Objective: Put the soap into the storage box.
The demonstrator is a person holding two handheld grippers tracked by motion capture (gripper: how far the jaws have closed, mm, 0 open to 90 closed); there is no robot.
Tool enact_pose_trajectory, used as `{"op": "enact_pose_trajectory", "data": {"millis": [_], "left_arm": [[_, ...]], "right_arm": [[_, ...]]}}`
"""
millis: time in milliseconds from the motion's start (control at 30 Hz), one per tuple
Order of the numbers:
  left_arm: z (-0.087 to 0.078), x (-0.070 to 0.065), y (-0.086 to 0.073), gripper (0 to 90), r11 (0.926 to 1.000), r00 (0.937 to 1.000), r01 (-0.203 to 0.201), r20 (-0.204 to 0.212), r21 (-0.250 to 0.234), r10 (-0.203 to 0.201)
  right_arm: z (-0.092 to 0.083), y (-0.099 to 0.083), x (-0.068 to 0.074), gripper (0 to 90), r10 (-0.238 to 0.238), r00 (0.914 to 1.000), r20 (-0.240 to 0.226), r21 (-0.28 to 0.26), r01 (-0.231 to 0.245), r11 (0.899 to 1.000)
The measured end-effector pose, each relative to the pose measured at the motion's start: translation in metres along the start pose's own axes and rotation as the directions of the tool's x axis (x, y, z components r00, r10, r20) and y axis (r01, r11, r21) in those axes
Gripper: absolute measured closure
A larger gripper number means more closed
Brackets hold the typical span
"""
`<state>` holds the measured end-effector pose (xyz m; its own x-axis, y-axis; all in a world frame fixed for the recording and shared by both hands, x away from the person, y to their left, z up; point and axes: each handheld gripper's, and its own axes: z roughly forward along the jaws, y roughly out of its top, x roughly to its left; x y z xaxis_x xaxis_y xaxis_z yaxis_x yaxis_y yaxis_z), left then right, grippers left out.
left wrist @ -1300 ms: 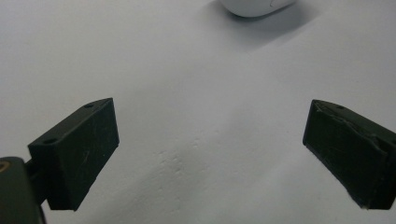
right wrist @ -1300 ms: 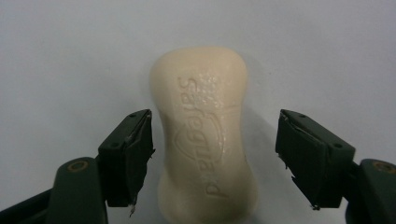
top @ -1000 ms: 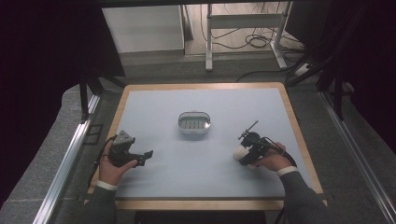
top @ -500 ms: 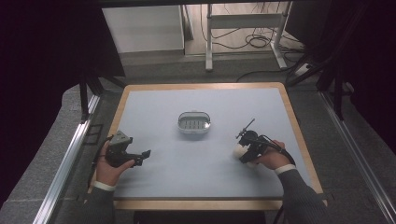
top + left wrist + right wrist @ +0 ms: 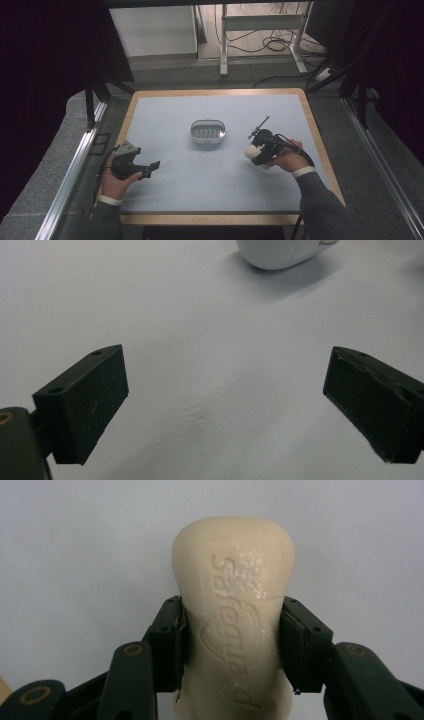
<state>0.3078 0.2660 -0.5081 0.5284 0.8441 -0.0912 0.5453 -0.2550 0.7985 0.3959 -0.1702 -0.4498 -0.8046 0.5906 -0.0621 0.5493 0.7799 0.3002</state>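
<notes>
Now, left to right across the surface (image 5: 165,115):

My left gripper (image 5: 156,165): it rests low near the left edge, held in my left hand (image 5: 116,181), well apart from everything else. I judge it is parked there to stay out of the way.

Left fingers (image 5: 85,402): spread wide and released, with nothing but bare surface between them in the left gripper view. A white rounded body (image 5: 285,251) sits at the top of that view; I take it to be the dish, though I cannot be sure from so small a part.

Soap dish (image 5: 208,131): a small oval tray with a ribbed floor, standing alone near the middle, between my two grippers. It holds nothing, so I judge it to be where the bar is meant to go.

Bar of soap (image 5: 234,610): cream-coloured, with a raised brand word on its face, and clamped in my right gripper. In the high view it (image 5: 251,149) is near the dish, to its right, but not over it.

My right gripper (image 5: 232,642): its fingers (image 5: 167,640) are clenched on the narrow waist of the bar, one pad on each side. That pinch at the waist should keep a slippery bar from sliding out.

Right hand (image 5: 285,156): wrapped around the gripper body, cable trailing behind it.

Next move, as I judge it: carry the bar leftwards over the dish, lower it, then let go.
</notes>
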Motion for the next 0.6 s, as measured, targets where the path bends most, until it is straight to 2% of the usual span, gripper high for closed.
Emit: {"op": "enact_pose_trajectory", "data": {"millis": [600], "left_arm": [[0.003, -0.001, -0.001, 4.6, 0.9999, 1.0000, -0.007, 0.003, 0.014, 0.007]], "right_arm": [[-0.005, 0.040, -0.002, 49.5, -0.043, 0.9987, -0.029, -0.068, 0.041, 0.997]]}}
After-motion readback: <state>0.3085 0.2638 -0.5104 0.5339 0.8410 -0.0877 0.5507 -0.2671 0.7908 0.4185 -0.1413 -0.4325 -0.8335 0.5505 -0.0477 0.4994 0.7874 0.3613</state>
